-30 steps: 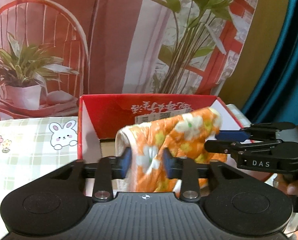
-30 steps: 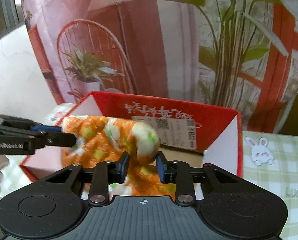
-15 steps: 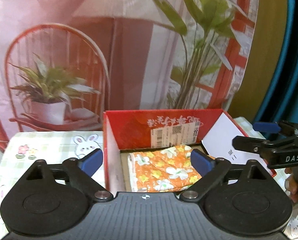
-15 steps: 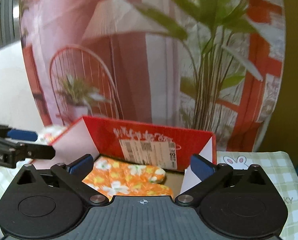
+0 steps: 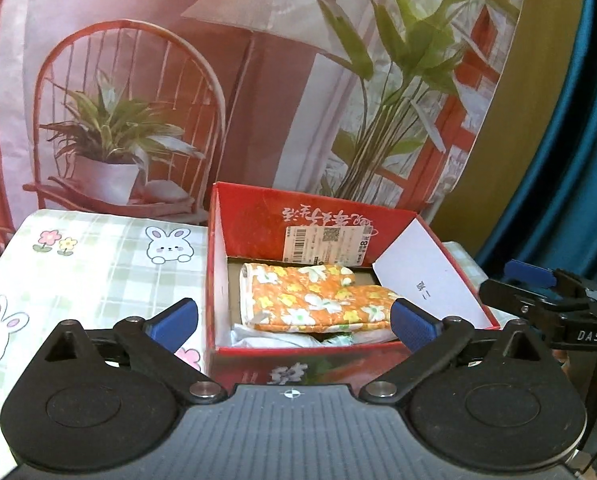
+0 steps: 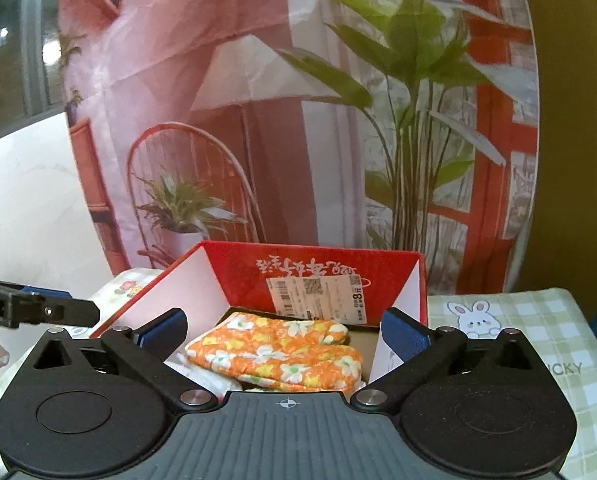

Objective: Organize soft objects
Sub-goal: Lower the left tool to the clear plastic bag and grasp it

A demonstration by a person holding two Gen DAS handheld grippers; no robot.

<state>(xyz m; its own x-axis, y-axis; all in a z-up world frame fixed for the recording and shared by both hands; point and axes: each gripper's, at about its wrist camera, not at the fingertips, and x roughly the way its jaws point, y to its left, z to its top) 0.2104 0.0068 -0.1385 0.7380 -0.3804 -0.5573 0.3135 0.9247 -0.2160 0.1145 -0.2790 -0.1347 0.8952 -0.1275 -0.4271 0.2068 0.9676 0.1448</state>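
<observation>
The orange flowered cloth [image 5: 314, 298] lies folded in the red box [image 5: 218, 264]. The left gripper [image 5: 292, 322] and right gripper [image 6: 284, 332] gape wide, empty. One is marked "DAS"; the box's sticker [image 6: 318, 294] perhaps shows "8".

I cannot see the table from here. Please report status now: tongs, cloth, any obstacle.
Left tongs opening, right tongs open, both empty. Orange flowered cloth lies folded in the red box. Nothing blocks the box.
</observation>
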